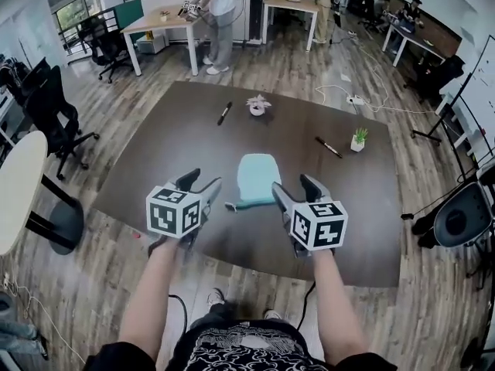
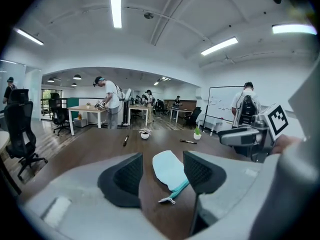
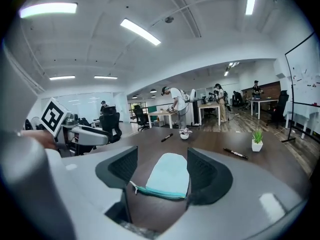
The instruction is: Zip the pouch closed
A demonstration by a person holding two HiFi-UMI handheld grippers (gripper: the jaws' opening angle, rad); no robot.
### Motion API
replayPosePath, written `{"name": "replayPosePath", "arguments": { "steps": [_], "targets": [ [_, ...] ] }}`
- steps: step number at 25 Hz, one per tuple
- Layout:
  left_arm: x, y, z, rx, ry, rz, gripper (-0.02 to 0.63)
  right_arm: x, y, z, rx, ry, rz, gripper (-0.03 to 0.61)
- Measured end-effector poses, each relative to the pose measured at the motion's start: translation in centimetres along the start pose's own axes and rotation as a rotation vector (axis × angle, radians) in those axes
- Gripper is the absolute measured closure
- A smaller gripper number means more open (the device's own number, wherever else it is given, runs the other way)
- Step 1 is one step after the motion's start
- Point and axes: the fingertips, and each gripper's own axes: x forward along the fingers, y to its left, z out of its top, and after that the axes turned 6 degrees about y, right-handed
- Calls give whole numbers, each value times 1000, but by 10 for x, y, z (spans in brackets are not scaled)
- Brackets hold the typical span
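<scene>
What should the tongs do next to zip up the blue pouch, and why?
Probably lower the left tongs onto the zipper pull, which sticks out at the pouch's near left corner. Left and right tongs are both open and empty, and the pull lies just ahead of the left ones.

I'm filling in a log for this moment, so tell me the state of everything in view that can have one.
pouch: lying flat, gripped by neither gripper, zipper pull at its left end.
left gripper: open, holding nothing.
right gripper: open, holding nothing.
flower pot: upright.
green plant: upright.
far marker: lying flat.
near marker: lying flat.
</scene>
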Motion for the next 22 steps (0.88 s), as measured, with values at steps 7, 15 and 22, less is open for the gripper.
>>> {"name": "replayPosePath", "arguments": {
  "steps": [7,15,22],
  "targets": [
    [17,16,6,52,21,-109,359,7,6,4,52,-34,-108,281],
    [34,23,2,113,56,-202,359,11,12,-4,89,-27,-193,281],
    [45,23,-14,187,111,-268,359,21,21,-18,116,-14,-233,287]
  ]
}}
